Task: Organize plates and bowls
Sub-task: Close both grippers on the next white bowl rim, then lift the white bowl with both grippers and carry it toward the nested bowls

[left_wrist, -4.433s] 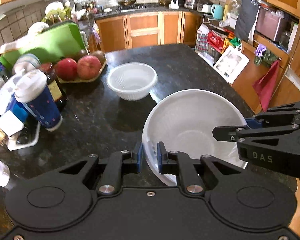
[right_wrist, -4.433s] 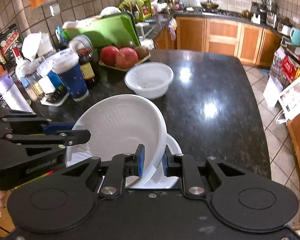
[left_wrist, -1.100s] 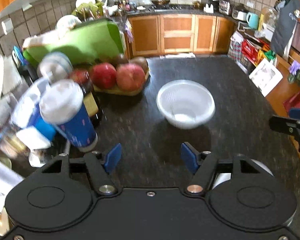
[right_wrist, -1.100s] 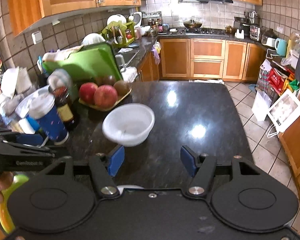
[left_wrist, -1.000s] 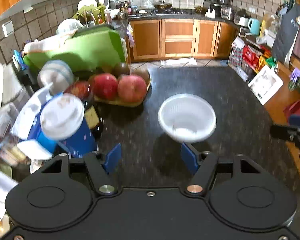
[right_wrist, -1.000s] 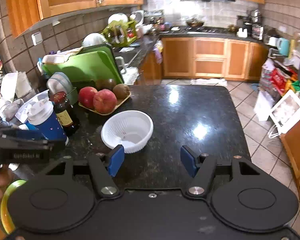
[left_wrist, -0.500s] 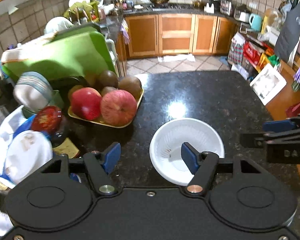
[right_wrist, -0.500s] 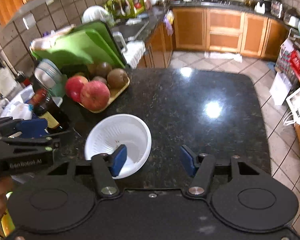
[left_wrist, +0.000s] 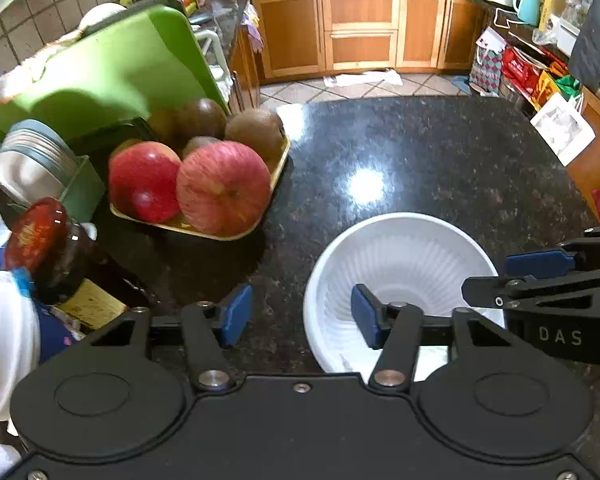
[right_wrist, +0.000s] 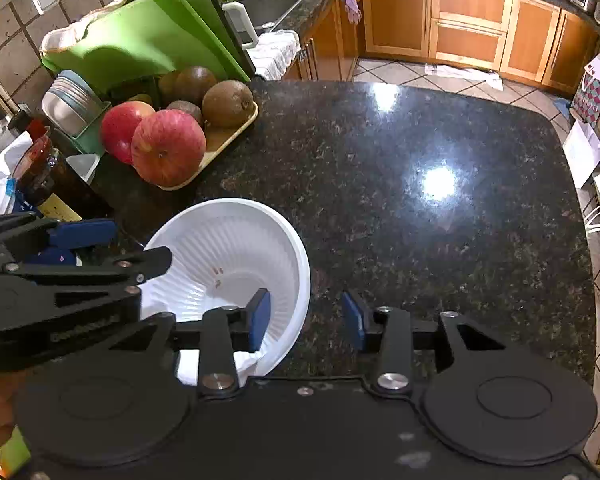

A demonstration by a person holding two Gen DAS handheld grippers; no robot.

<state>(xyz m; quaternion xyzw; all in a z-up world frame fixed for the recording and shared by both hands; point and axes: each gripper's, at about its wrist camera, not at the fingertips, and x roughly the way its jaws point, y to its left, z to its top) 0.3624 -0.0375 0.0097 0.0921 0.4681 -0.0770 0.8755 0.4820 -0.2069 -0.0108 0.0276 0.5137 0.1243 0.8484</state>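
Granite desk point(left_wrist: 420, 152) carried white bowl point(left_wrist: 404, 256), fruit tray point(left_wrist: 204, 232) at its 10 o'clock. Left gripper point(left_wrist: 300, 316) and right gripper point(right_wrist: 306, 322) each straddled the bowl's rim, jaws apart, closing, unclamped.

Both views are taken from the wrist cameras, each set just behind its own tongs and angled steeply down at the dark desk point(left_wrist: 420, 152) from close above. The left tongs point(left_wrist: 298, 314) fill the near edge of the left view, the right tongs point(right_wrist: 306, 316) that of the right view. The white bowl point(left_wrist: 400, 264), the fruit tray point(right_wrist: 220, 140) at far left and the green board point(left_wrist: 112, 72) are shared by both views. Each pair of tongs is seen from the side in the other's view.
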